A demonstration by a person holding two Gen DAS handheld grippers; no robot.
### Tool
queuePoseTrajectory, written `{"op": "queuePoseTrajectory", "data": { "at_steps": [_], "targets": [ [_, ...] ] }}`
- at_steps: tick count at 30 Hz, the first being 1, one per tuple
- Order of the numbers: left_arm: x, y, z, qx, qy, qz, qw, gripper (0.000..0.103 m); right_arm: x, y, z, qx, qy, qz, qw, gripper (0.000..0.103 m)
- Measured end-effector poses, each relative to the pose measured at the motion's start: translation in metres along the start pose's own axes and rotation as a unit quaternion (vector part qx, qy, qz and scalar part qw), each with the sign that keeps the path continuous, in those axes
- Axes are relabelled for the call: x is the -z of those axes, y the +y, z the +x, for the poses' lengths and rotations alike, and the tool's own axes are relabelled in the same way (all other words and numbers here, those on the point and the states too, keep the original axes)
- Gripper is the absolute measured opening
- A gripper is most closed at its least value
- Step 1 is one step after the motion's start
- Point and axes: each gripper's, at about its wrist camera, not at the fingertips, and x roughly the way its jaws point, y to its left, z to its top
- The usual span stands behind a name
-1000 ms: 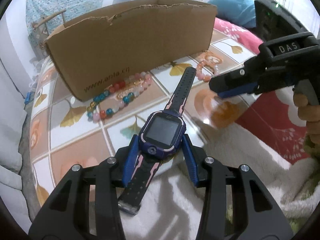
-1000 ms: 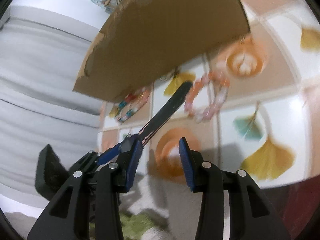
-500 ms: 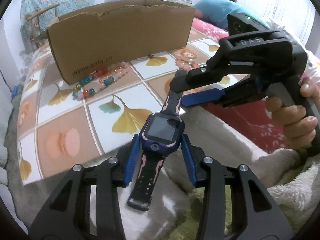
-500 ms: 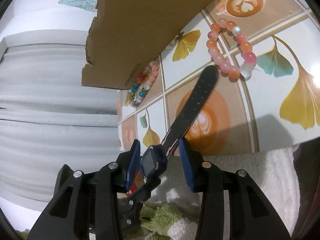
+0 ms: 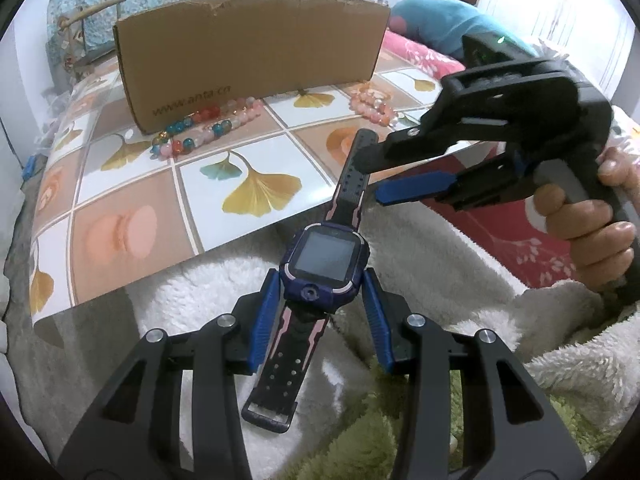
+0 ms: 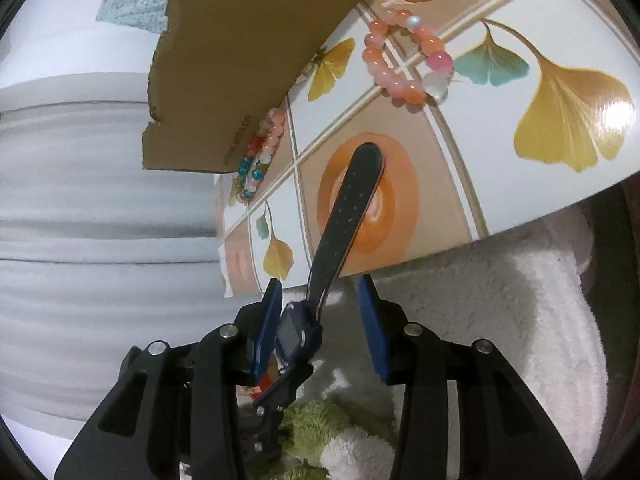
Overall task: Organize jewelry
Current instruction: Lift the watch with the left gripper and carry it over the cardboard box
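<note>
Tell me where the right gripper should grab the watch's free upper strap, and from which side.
Grip the upper strap midway, pads on its flat faces, coming from the right gripper side. It sticks out straight and unsupported beyond the watch, which the left gripper holds.

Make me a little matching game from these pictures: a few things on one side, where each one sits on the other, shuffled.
Things:
1. watch
2. pink bracelet
3. mixed-colour beads
4. cardboard box

Places:
A. lying against the front of the box
B. standing at the back of the patterned mat
C. between the left gripper's jaws
D. alone on the mat, right of the box

Pairs: 1-C, 2-D, 3-A, 4-B
</note>
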Motion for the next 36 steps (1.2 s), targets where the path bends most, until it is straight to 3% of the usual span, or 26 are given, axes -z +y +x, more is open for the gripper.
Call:
{"op": "queuePoseTrajectory", "data": {
  "at_steps": [4,7,15,20,24,28,31,33,36],
  "targets": [
    [0.004,-0.004,-0.005,0.0,-0.006,0.005,1.0,0.04,0.002,-0.004,0.007,0.001,-0.001,0.005,1.0,0.016],
    [0.008,-0.006,-0.008,-0.001,-0.011,0.007,0.9999,0.04,0.008,0.002,0.005,0.017,-0.005,-0.013,1.0,0.008],
    [0.01,-0.014,-0.025,0.008,-0.041,0.01,0.9991,0.039,0.03,0.041,-0.024,0.048,-0.055,-0.087,0.993,0.005],
    [-0.005,-0.017,-0.049,0.01,-0.075,0.011,0.9971,0.039,0.043,0.091,-0.059,0.062,-0.106,-0.172,0.977,0.004],
    [-0.038,-0.013,-0.072,0.002,-0.118,0.012,0.9929,0.039,0.038,0.141,-0.087,0.065,-0.143,-0.248,0.956,0.004],
    [-0.099,0.004,-0.093,-0.018,-0.166,0.013,0.9859,0.038,0.003,0.209,-0.106,0.053,-0.178,-0.327,0.927,0.004],
    [-0.15,0.021,-0.104,-0.035,-0.19,0.021,0.9808,0.038,-0.028,0.241,-0.116,0.053,-0.194,-0.36,0.911,0.004],
    [-0.18,0.034,-0.108,-0.041,-0.2,0.032,0.9785,0.038,-0.064,0.262,-0.119,0.056,-0.197,-0.369,0.907,0.004],
    [-0.233,0.061,-0.093,-0.052,-0.177,0.048,0.9816,0.038,-0.109,0.272,-0.114,0.059,-0.185,-0.36,0.913,0.004]
  ]
}}
